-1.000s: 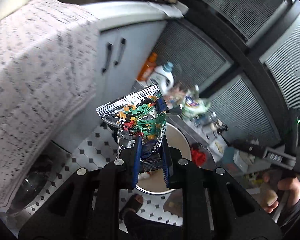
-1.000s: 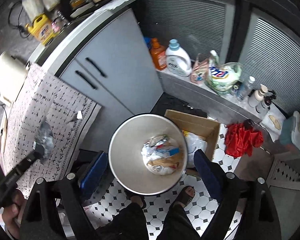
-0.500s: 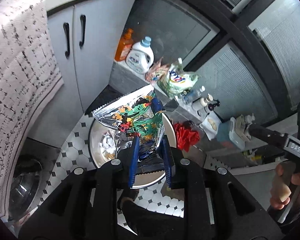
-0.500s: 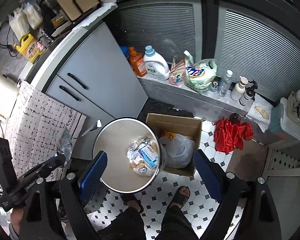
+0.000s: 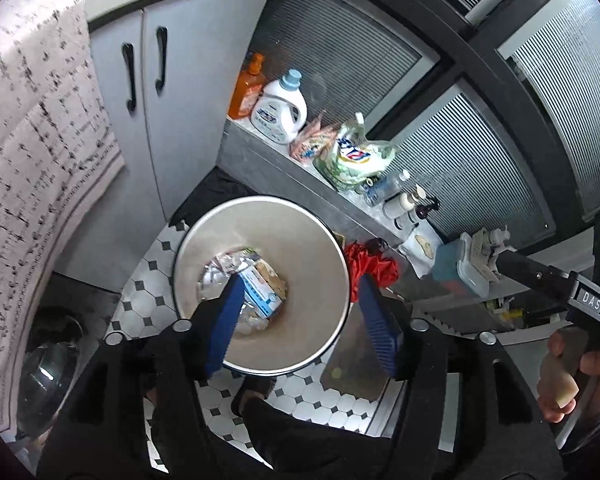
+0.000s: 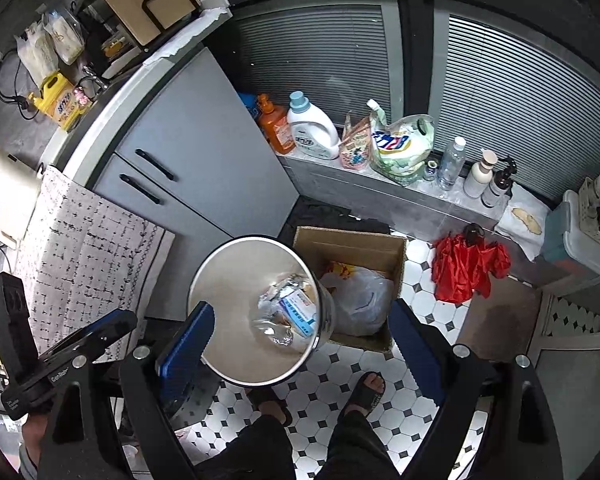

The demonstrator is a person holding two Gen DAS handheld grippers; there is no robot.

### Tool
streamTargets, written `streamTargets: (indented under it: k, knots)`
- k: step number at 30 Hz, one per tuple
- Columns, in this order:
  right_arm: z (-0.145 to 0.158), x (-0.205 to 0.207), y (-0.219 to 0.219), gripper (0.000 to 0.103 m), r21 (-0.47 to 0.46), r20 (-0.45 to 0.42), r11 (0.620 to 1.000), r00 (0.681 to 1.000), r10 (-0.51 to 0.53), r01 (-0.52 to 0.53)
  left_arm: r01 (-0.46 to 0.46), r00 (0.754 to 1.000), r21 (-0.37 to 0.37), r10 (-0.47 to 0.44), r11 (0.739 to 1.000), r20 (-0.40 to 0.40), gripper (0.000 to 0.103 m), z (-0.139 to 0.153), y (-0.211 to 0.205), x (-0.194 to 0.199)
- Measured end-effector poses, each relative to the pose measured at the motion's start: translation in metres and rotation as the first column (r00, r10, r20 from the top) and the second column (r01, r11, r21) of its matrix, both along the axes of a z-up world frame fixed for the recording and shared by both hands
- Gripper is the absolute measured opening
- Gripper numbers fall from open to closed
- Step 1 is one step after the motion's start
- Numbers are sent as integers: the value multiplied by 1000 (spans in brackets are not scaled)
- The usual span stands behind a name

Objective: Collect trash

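Left gripper [image 5: 300,320] hangs directly over the metal bin [image 5: 320,240], jaws spread with nothing between the blue pads; they have just been opening, and no pad touches anything. Trash in the bin [image 5: 248,280]: crumpled foil wrappers and a white-and-blue packet lie at the bottom, seen through the gap between the pads. Right gripper [image 6: 300,336] is also over the bin [image 6: 228,280], jaws wide apart and empty, one pad on each side of the rim as seen from its own camera. Cardboard box [image 6: 352,244] stands on the tiled floor touching the bin on the side away from the grey cabinet [image 6: 204,152]; a tied plastic bag [image 6: 360,296] sits inside the box. Red cloth [image 6: 464,268] lies on the floor beyond the box, farther from the bin. Bottles, including a white detergent jug [image 6: 312,128], stand on the low ledge behind the bin. Person's sandalled feet [image 6: 364,392] stand just beside the bin on the near side.
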State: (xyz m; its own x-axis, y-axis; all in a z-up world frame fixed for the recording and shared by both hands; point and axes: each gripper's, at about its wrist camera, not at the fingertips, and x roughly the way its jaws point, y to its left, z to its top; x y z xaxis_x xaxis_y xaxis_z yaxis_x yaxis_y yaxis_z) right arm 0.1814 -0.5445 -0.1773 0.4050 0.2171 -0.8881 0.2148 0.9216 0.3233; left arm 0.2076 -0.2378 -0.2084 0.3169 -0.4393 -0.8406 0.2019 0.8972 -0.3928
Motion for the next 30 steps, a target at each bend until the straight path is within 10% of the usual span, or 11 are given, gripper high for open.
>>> streamTargets:
  k: [13, 30]
  knots:
    - [43, 23, 23, 95, 79, 105, 986, 985, 137, -146, -183, 975, 64, 173, 981, 142, 82, 81, 38, -27]
    - [147, -6, 94, 95, 32, 298, 968, 927, 229, -250, -393, 861, 72, 340, 917, 379, 96, 183, 138, -108]
